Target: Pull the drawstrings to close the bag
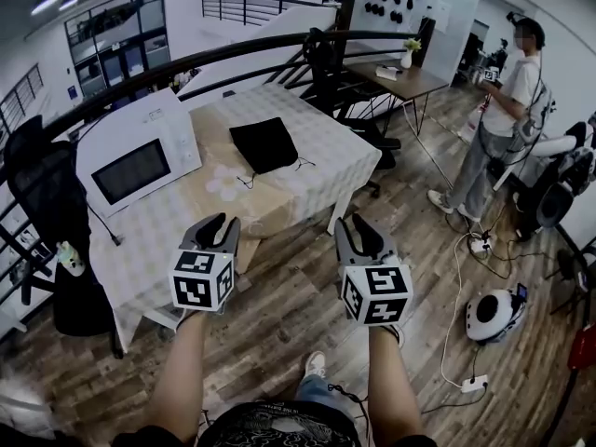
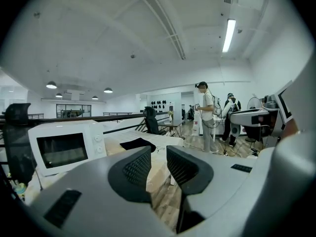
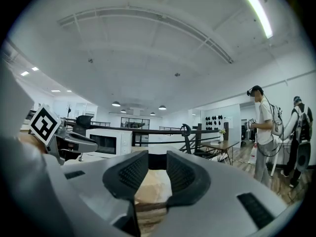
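Above the frame's centre, the black bag [image 1: 264,144] lies on the counter [image 1: 345,147]; left tongs [image 1: 216,222] and right tongs [image 1: 358,223], both released and empty, should each first seize one drawstring [image 1: 304,164].

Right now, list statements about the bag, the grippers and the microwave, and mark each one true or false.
1. In the head view, the black bag lies on the table, to the right of the microwave. True.
2. The left gripper is clamped on a drawstring. False: its jaws stand apart with nothing between them.
3. The right gripper is open and empty. True.
4. The microwave door hangs open. False: it is shut.
5. Both grippers touch the bag. False: they are held over the floor, short of the table.
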`<action>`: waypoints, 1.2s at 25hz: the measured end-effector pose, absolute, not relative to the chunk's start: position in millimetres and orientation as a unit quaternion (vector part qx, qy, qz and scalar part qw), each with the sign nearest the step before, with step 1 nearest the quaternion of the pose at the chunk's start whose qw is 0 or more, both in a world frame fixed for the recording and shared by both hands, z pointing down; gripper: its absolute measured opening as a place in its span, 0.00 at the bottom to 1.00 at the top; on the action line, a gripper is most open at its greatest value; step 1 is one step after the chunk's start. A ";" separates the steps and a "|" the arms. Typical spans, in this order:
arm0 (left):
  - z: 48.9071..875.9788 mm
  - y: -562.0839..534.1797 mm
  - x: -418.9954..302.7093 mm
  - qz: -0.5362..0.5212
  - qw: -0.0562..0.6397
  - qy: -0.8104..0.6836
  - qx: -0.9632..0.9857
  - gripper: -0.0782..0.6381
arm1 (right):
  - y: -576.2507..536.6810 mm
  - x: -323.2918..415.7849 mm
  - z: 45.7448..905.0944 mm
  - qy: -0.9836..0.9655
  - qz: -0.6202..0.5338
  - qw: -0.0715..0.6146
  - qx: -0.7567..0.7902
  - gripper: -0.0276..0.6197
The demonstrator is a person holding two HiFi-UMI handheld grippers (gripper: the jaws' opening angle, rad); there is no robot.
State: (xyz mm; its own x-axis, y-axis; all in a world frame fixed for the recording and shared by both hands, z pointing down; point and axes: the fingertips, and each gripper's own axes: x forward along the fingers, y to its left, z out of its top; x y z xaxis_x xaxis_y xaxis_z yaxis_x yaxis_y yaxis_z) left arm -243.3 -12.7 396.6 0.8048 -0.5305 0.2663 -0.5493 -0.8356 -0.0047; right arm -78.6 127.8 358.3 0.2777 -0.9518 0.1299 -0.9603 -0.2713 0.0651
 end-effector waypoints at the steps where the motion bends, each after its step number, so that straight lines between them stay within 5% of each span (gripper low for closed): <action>1: 399.2 -16.7 -236.3 0.132 0.039 -0.289 0.947 0.25 | 122.7 -70.4 360.8 -0.605 0.034 0.066 0.793 0.21; 30: 392.9 -68.4 -118.0 0.149 0.039 -0.387 0.909 0.37 | 39.9 77.1 373.6 -0.696 0.062 0.057 0.713 0.37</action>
State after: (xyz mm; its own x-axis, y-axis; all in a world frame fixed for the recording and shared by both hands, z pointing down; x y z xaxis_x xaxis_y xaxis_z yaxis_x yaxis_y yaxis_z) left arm -118.0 -68.4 392.9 0.6559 -0.6925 0.3003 -0.7156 -0.6971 -0.0447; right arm 77.1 39.9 373.6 0.0235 -0.9855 0.1679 -0.9997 -0.0245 -0.0039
